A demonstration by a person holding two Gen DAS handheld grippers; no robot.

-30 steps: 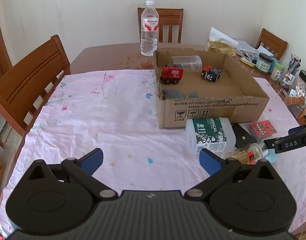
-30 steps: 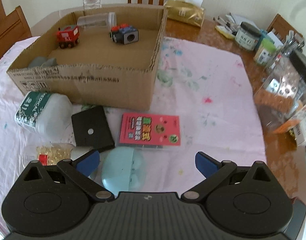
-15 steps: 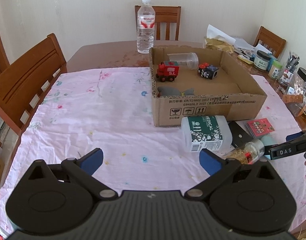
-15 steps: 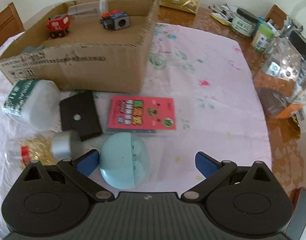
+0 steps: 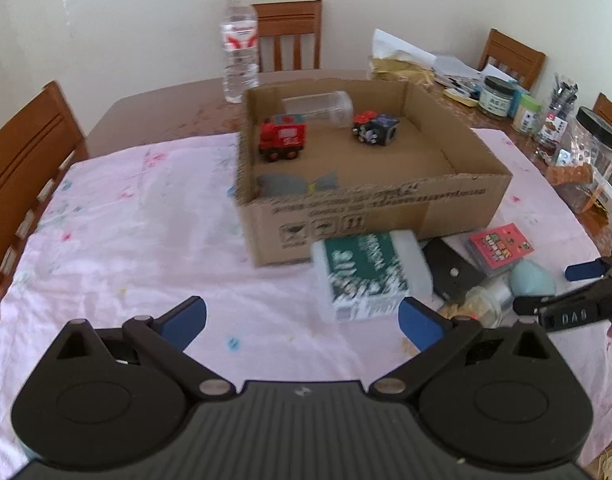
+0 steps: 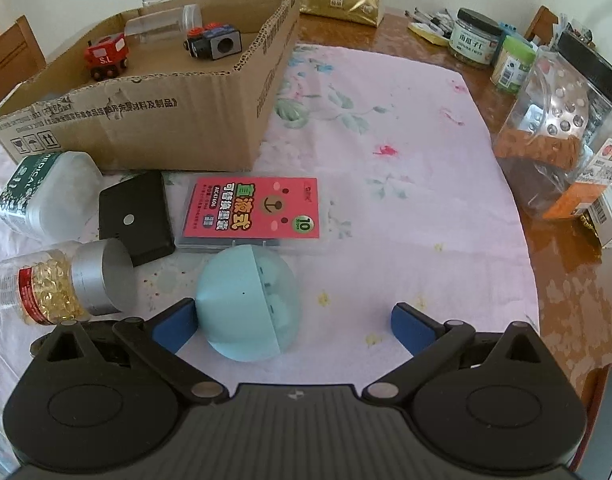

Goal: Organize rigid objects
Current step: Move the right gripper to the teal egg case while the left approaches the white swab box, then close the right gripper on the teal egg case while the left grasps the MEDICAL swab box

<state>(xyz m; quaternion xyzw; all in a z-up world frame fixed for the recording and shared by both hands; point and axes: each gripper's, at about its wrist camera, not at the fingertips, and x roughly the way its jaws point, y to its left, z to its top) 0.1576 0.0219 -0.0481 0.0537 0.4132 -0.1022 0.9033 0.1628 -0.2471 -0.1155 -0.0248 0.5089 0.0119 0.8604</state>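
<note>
A cardboard box (image 5: pixel 389 212) (image 6: pixel 154 128) on the pink cloth holds a red toy train (image 5: pixel 282 141), a dark toy car (image 5: pixel 375 129), a clear jar (image 5: pixel 317 106) and a grey object (image 5: pixel 284 184). In front of it lie a green-labelled white bottle (image 6: pixel 42 198), a black case (image 6: pixel 134 216), a red card pack (image 6: pixel 256 212), a capsule bottle (image 6: pixel 58 284) and a light blue egg (image 6: pixel 248 302). My right gripper (image 6: pixel 294 322) is open; the egg lies between its fingers, against the left one. My left gripper (image 5: pixel 302 318) is open and empty above the cloth.
Jars and clutter (image 6: pixel 545 120) crowd the table's right side. A gold tissue pack (image 6: pixel 341 2) and a water bottle (image 5: pixel 240 46) stand behind the box. Wooden chairs (image 5: pixel 22 152) surround the table. The right gripper shows in the left wrist view (image 5: pixel 577 300).
My right gripper has moved forward and down, so the blue egg now sits between its fingers. My left gripper has shifted closer to the box and a little to the left.
</note>
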